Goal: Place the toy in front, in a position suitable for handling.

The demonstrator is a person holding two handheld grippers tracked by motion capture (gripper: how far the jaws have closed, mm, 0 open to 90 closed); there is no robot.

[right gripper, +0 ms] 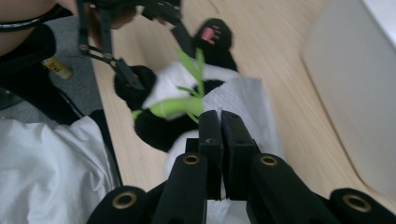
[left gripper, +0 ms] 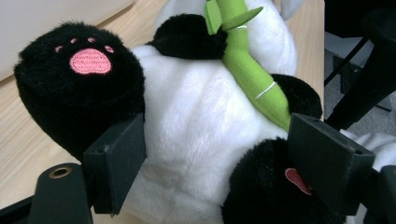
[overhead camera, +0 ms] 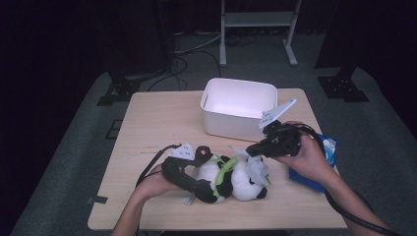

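Dark studio surroundings frame a pale wooden table [overhead camera: 147, 128] where a person works two hand-held grippers over a plush panda [overhead camera: 231, 178] lying near the front edge. Left gripper [overhead camera: 199, 169], seen from above at the toy's lower end, has its jaws spread wide on either side of the panda's white belly [left gripper: 201, 126]; in the left gripper view one jaw sits beside a black foot with a pink paw print [left gripper: 84, 88], the other beside the second black leg [left gripper: 266, 186], and they straddle the body without visibly squeezing it. Right gripper [overhead camera: 252, 150] hovers at the panda's head end, its jaws pressed together; the right gripper view shows a white tissue [right gripper: 240, 105] spread over the toy just beyond the jaw tips, though whether they pinch it cannot be told. Across the panda's chest runs a green bamboo stalk [left gripper: 247, 70] with leaves. Beyond the toy, toward the table's far side, stands an open white plastic bin [overhead camera: 238, 108]. Under the person's right hand [overhead camera: 310, 157], at the table's right edge, lies a blue packet [overhead camera: 327, 147]. Cables [overhead camera: 192, 59] trail over the grey floor behind the table.
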